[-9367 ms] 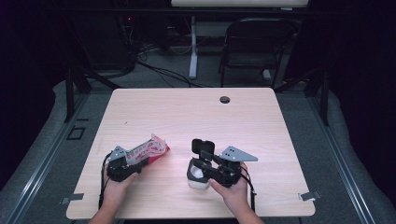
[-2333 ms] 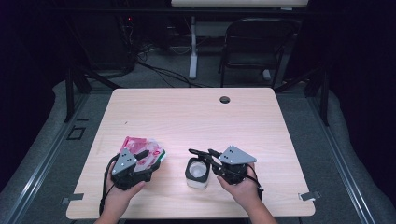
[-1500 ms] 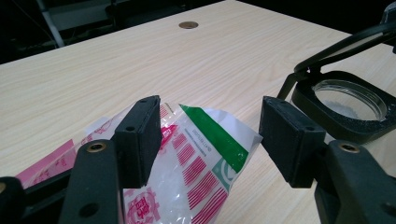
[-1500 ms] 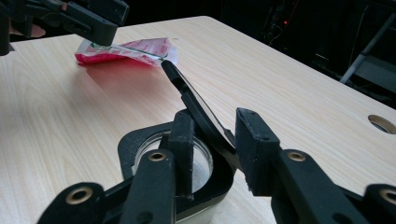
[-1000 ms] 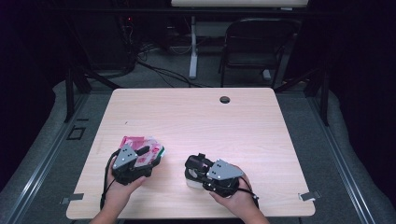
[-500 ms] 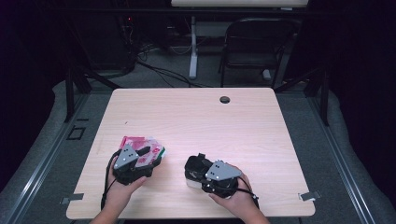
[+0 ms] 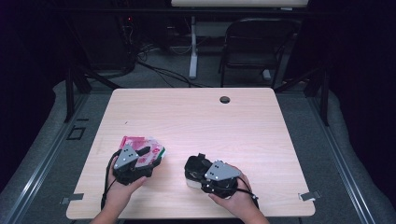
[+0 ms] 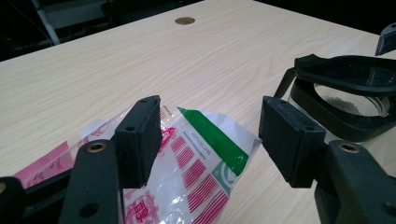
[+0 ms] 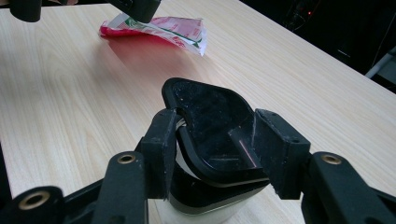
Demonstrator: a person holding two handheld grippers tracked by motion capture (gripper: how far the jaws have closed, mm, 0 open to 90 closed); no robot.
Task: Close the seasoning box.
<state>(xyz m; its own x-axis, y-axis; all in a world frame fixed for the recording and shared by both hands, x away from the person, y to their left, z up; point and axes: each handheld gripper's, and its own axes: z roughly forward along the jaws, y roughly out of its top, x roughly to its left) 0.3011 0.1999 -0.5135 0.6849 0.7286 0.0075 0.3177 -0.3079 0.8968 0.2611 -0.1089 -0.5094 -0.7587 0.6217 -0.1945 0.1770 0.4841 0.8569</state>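
A red, white and green packet (image 7: 136, 142) (image 8: 201, 163) (image 9: 163, 25) lies flat on the table at the front left. My left gripper (image 7: 149, 157) (image 8: 210, 121) hovers over its near end, open, with the pads wide apart. To the right stands a small white jar (image 7: 188, 180) (image 8: 348, 109) with a black flip lid (image 7: 195, 163) (image 9: 210, 116) tilted up. My right gripper (image 7: 196, 169) (image 9: 215, 135) straddles that lid. Its jaws have just been opening, and the pads stand close beside the lid's edges.
The wooden table (image 7: 210, 126) has a round cable hole (image 7: 224, 99) (image 8: 185, 20) near its far edge. A dark chair (image 7: 254, 46) and cables sit on the floor behind the table. Both forearms enter over the front edge.
About two seconds ago the right gripper stood to the right of the jar; it has since moved left over the lid. In the last second neither hand has moved.
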